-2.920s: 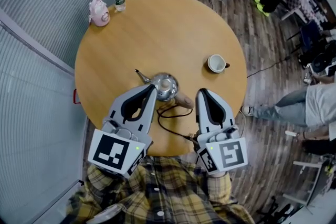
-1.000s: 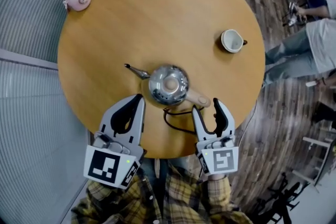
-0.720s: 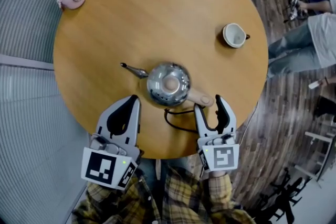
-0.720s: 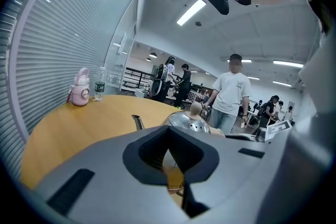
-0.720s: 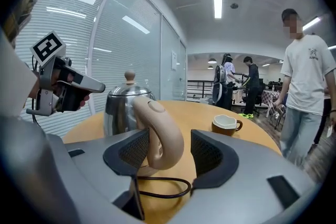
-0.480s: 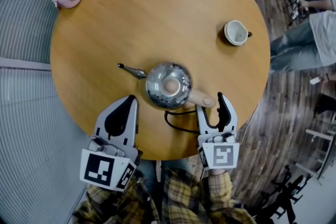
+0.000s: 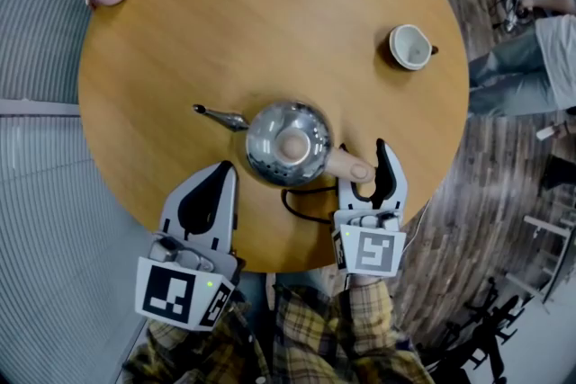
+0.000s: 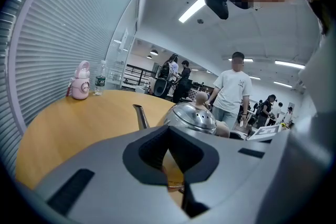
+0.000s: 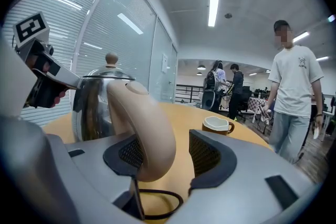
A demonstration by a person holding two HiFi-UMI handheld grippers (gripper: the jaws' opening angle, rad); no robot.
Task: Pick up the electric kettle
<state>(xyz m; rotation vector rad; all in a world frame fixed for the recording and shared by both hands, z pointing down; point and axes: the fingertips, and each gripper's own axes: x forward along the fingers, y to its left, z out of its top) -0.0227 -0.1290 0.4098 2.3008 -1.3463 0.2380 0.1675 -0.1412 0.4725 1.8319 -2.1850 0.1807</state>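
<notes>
Two grippers hover at the near edge of a round table. The left gripper, jaws together and empty, sits just short of the kettle. The kettle stands near the table's middle, spout pointing left. The right gripper has its jaws apart around the kettle's handle, close against one pad and clear of the other. A cup stands far right.

An open-plan office: slatted blinds, a glass partition and ceiling strip lights
</notes>
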